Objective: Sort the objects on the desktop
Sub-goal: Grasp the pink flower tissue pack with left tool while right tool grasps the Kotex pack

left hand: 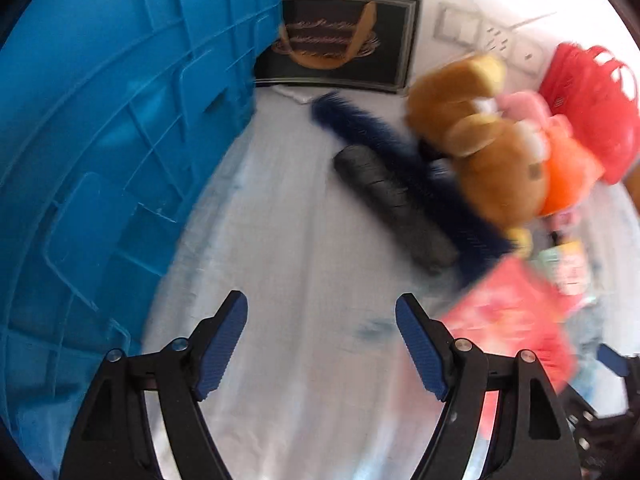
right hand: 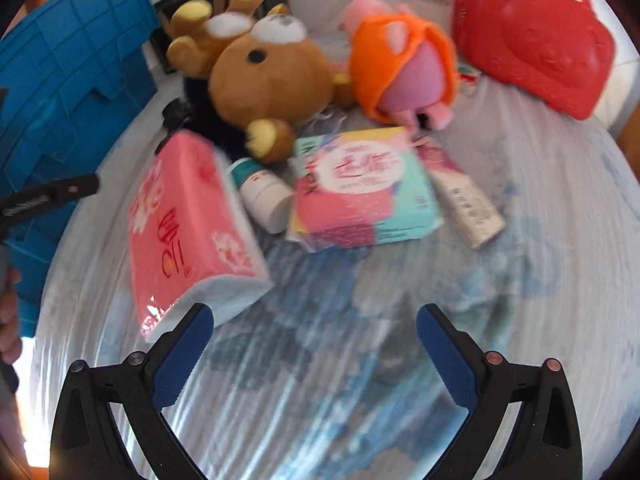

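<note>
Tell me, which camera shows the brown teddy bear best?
The right wrist view: the teddy bear lies there whole, face and paws visible. In the left wrist view the bear is a blurred brown shape seen from behind.

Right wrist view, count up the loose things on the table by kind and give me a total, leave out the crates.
Plush toys: 2, brown bear, pink toy in orange hood
Tissue packs: 2, pink, pastel
Bottles or tubes: 2, white bottle, tube
Dark fuzzy brush: 1
Total: 7
</note>
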Motion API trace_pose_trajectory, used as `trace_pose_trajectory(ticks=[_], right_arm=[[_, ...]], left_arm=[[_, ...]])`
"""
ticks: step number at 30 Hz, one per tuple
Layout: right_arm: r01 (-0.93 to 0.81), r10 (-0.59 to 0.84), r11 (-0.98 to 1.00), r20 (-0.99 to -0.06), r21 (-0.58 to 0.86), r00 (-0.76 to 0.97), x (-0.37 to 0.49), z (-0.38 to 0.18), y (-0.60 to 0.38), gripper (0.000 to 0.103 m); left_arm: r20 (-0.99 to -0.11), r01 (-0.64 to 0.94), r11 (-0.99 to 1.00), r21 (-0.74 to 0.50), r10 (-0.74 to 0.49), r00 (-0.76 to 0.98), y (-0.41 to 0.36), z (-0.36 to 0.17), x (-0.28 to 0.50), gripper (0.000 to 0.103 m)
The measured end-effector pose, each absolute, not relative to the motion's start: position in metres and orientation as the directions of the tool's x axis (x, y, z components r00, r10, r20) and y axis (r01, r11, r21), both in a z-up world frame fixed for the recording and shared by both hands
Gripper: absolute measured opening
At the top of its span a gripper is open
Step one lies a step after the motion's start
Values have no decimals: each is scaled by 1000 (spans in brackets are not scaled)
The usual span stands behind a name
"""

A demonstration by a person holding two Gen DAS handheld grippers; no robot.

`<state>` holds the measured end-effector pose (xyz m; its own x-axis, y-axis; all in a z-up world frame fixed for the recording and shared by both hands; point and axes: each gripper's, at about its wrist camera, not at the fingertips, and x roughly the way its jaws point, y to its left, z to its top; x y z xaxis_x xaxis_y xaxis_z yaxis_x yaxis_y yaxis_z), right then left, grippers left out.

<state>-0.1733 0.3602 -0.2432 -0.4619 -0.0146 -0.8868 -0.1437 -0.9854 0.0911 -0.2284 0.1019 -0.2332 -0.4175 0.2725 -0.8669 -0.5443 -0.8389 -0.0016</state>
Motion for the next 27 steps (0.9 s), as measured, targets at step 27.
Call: trace_pose_trajectory(ticks=[27], right_arm=[[-213,14,-973,-891,93,-453,-152,-233,405,103]], left_arm=[[-925,-631,-776,-8,245,-290,103,-239,-165,78]])
